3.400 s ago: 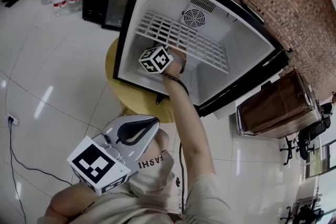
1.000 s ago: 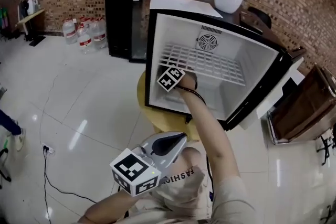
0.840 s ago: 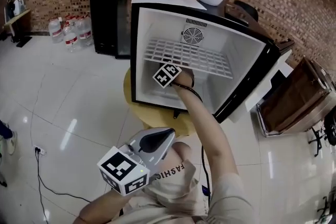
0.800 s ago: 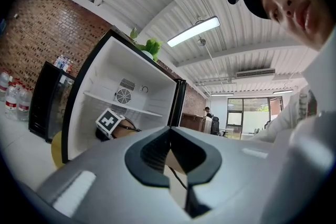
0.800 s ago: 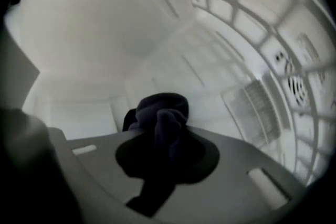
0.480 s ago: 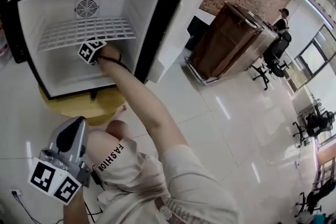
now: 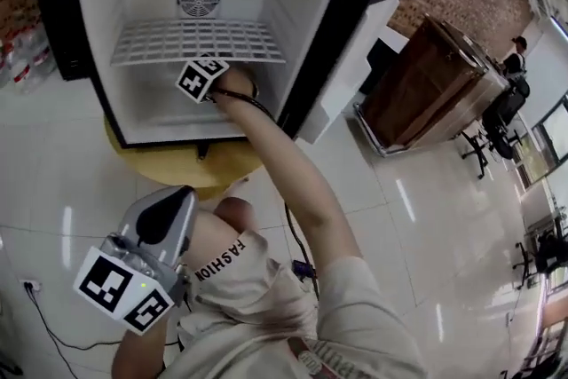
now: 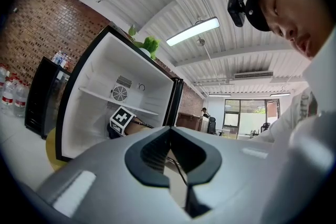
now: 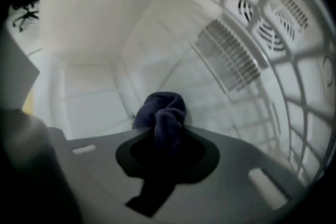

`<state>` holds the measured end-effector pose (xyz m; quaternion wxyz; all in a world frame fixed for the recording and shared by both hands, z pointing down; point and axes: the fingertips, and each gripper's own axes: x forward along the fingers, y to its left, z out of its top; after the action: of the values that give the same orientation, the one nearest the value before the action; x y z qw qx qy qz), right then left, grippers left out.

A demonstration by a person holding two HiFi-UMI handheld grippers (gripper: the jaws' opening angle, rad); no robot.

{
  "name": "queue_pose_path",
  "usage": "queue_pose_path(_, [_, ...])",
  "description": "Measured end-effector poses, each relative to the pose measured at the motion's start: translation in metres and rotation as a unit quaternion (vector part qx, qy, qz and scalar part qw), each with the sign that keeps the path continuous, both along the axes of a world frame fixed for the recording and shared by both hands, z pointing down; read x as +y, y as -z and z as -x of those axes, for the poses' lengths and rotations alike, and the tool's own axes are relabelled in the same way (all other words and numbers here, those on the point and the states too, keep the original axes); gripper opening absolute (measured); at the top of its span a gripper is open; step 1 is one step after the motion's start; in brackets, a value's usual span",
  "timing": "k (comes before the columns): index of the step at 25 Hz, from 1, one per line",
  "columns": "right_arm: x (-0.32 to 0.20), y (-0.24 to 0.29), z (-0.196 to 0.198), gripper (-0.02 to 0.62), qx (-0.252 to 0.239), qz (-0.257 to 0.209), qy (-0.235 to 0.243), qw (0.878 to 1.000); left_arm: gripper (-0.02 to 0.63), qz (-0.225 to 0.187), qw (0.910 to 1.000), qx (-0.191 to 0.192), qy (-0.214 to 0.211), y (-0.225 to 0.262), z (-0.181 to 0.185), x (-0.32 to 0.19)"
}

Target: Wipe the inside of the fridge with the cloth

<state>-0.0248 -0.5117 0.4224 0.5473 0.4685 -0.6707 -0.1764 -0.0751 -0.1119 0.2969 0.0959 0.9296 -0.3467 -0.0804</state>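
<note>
Your left gripper (image 7: 173,207) hangs at the near left, outside the open fridge (image 7: 306,31), its jaws pressed together on nothing. Your right gripper (image 9: 167,136) reaches inside under the wire shelf (image 7: 195,40), jaws clamped on the dark blue cloth (image 9: 160,110), which bunches just ahead of them, near the white inner wall.
</note>
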Motion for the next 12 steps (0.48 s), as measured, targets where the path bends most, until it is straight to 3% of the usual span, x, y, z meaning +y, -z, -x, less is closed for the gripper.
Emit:
queue_pose_path(2, [0.015, 0.001, 0.053, 0.052, -0.026, 0.011, 0.089, 0.996, 0.000, 0.000, 1.0000, -0.003, 0.004, -0.004, 0.003, -0.001])
queue_pose_path(6, [0.022, -0.008, 0.171, 0.052, -0.035, 0.017, 0.237, 0.971, 0.000, 0.003, 0.9999, -0.009, 0.013, -0.008, 0.015, -0.007])
queue_pose_path(9, [0.018, -0.031, 0.204, 0.052, 0.021, 0.038, 0.267, 0.963, 0.000, 0.006, 0.9999, -0.005, 0.009, -0.009, 0.013, -0.007])
queue_pose_path(12, [0.004, -0.053, 0.209, 0.051, 0.067, 0.054, 0.260, 0.962, 0.000, 0.010, 0.9999, -0.004, 0.011, -0.010, 0.015, -0.007])
